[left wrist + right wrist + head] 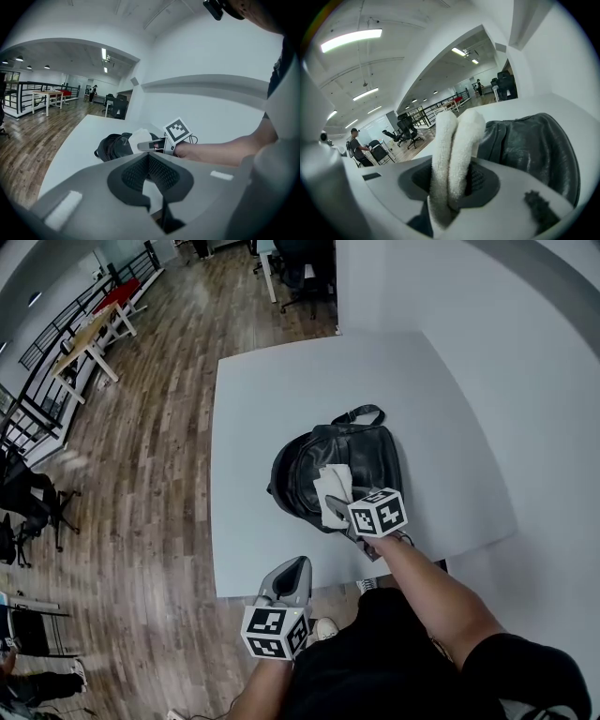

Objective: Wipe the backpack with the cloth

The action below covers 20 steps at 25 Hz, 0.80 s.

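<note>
We see right gripper (336, 510) clamped on cloth (333, 486), at 7 o'clock on backpack (370, 456); wiping seems under way, most surface probably left. Left gripper (291, 576) closed, empty.

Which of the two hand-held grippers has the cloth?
The right hand-held gripper: shut on the white cloth, over the backpack. The left hand-held gripper is shut and empty, near the table's edge.
</note>
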Tool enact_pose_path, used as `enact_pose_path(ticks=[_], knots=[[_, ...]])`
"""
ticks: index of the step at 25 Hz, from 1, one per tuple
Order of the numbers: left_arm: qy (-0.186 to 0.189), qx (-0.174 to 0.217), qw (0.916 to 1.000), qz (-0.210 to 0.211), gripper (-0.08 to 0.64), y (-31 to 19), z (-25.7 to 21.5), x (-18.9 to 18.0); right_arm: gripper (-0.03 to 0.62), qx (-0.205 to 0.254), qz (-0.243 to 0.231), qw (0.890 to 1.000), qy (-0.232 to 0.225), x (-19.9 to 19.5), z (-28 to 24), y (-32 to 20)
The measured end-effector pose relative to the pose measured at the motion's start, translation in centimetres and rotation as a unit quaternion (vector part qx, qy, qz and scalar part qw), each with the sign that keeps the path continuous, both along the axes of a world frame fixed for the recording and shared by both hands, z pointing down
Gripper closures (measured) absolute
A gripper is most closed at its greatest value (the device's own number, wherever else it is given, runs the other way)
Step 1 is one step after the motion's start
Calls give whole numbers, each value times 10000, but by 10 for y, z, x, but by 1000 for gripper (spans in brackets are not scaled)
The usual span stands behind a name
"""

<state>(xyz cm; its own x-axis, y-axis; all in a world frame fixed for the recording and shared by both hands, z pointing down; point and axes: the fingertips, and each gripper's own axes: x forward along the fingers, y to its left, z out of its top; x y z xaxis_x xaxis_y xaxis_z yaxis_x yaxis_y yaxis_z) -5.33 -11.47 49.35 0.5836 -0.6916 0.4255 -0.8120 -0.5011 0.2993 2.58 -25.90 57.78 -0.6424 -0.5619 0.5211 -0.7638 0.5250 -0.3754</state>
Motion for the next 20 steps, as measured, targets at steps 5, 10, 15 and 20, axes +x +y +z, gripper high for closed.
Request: enact_pose_path(ticks=[5, 10, 15, 20], knots=[[10, 22, 9999, 137, 552, 0, -1, 10, 465, 9, -49, 9998, 195, 17, 1, 7], [30, 39, 9996, 274, 552, -1, -3, 20, 465, 59, -73, 9991, 420, 34, -2, 13], [56, 53, 9991, 407, 552, -3, -3, 30, 465, 120, -100, 9980, 610, 51, -5, 16], [77, 64, 9985, 533, 552, -2, -8, 38, 465, 151, -124, 9967, 792, 66, -13, 22]])
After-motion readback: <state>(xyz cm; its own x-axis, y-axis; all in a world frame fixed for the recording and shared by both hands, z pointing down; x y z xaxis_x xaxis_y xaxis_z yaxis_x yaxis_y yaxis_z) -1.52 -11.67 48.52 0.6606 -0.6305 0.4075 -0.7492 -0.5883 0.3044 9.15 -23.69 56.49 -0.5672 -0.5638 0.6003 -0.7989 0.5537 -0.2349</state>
